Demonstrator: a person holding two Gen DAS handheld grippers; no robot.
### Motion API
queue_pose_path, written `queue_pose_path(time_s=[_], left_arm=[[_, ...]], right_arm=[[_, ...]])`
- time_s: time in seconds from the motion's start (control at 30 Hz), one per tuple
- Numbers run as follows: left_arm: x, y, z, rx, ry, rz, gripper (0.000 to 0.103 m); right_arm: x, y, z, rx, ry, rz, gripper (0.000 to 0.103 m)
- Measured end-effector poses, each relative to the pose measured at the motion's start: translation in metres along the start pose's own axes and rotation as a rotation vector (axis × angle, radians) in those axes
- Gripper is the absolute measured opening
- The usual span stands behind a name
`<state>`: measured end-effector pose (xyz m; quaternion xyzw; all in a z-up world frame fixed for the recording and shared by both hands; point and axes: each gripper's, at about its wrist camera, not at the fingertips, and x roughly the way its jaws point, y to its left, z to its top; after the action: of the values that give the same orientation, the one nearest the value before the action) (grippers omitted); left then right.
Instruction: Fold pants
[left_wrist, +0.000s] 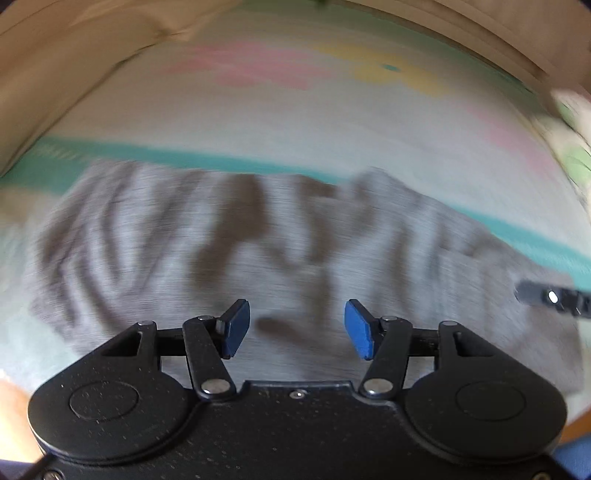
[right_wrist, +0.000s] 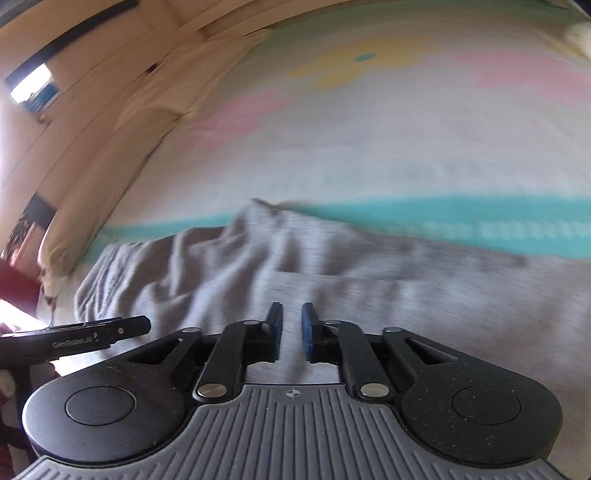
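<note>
Grey pants lie crumpled on a pale bedsheet, blurred by motion. My left gripper hovers over the pants, open, its blue pads wide apart with nothing between them. In the right wrist view the pants stretch to the right, wrinkled at the left end. My right gripper hangs just above the fabric with its pads drawn close, only a narrow gap left and no cloth pinched. The left gripper's tip shows at the left, and the right gripper's tip at the right edge of the left wrist view.
The bedsheet has a teal stripe, pink and yellow flower prints. A beige pillow or cushion borders the bed on the left. A red sleeve shows at the far left.
</note>
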<state>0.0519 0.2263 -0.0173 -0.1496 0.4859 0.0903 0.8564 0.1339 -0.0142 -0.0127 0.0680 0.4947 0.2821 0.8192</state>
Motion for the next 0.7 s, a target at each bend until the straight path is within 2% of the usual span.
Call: queue_pose_path(time_s=[0.1, 0.2, 0.33, 0.4, 0.5, 0.6, 0.7], left_arm=[[0.002, 0.024, -0.002, -0.046, 0.016, 0.019, 0.061], [0.000, 0.029, -0.007, -0.024, 0.023, 0.003, 0.061], [-0.006, 0.027, -0.017, 0.051, 0.021, 0.006, 0.061], [-0.006, 0.026, -0.017, 0.055, 0.023, -0.004, 0.061], [-0.007, 0.032, -0.018, 0.032, 0.025, -0.039, 0.061], [-0.016, 0.046, -0.018, -0.012, 0.017, -0.078, 0.061], [-0.026, 0.060, -0.016, -0.039, -0.027, -0.051, 0.061]], right_arm=[[0.022, 0.013, 0.010, -0.015, 0.025, 0.026, 0.003], [0.048, 0.018, 0.020, -0.012, 0.054, 0.026, 0.003], [0.078, 0.010, 0.029, -0.006, 0.079, -0.076, 0.003], [0.089, 0.000, 0.032, 0.029, 0.073, -0.094, 0.000], [0.089, -0.007, 0.039, 0.071, 0.039, -0.085, 0.000], [0.082, -0.002, 0.040, 0.035, 0.004, -0.107, 0.001], [0.067, 0.006, 0.036, 0.021, 0.004, -0.075, 0.001]])
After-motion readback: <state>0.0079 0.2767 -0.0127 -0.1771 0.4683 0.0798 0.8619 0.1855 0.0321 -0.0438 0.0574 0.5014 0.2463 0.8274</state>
